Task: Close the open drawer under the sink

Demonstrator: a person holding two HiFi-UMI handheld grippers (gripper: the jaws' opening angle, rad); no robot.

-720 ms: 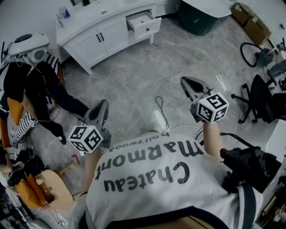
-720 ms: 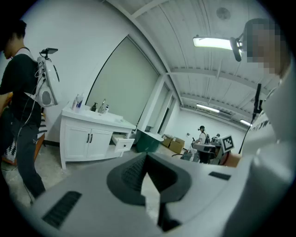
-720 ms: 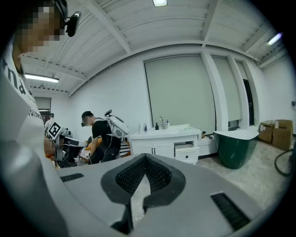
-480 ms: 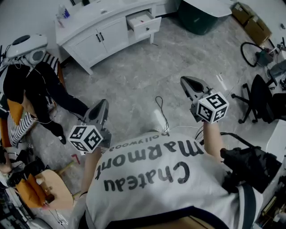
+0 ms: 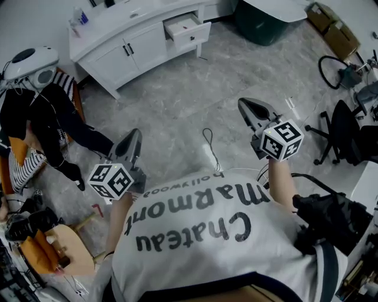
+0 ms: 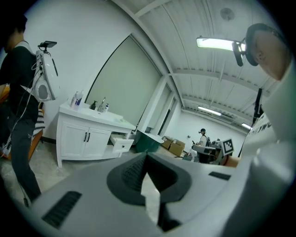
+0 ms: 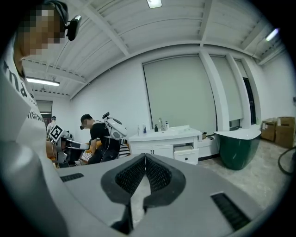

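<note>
- Across the floor from me, at the top of the head view: drawer (image 5: 188, 29), white, pulled out of its cabinet, front panel with one dark knob, inside open to view. Well apart from both grippers.
- Cabinet (image 5: 112, 56): white, on legs, two doors with dark handles just left of the drawer; pale counter on top with the sink set in it.
- Bottles (image 5: 80, 16): a small cluster at the counter's left end, upright; I cannot make out the kinds.
- Tub (image 5: 260, 26): dark green, standing on the floor just right of the cabinet.
- Floor (image 5: 177, 100): grey marbled tiles, a bare stretch between cabinet and me.
- Cable (image 5: 209, 147): thin, dark, looped on the floor near my front.
- Left gripper (image 5: 134, 138): held low at my left, pointing toward the cabinet, tilted slightly down. Jaws closed, pads meeting at the tip, nothing between them.
- Right gripper (image 5: 248, 109): held at my right, pointing the same way, tilted slightly down. Jaws pressed together, nothing between them.
- Person (image 5: 53, 118): in black clothing, at the left beside the cabinet, with a white device at the back.
- Boxes (image 5: 331, 29): brown cardboard, at the far right.
- Chair (image 5: 348, 133): black, on wheels, at the right edge.
</note>
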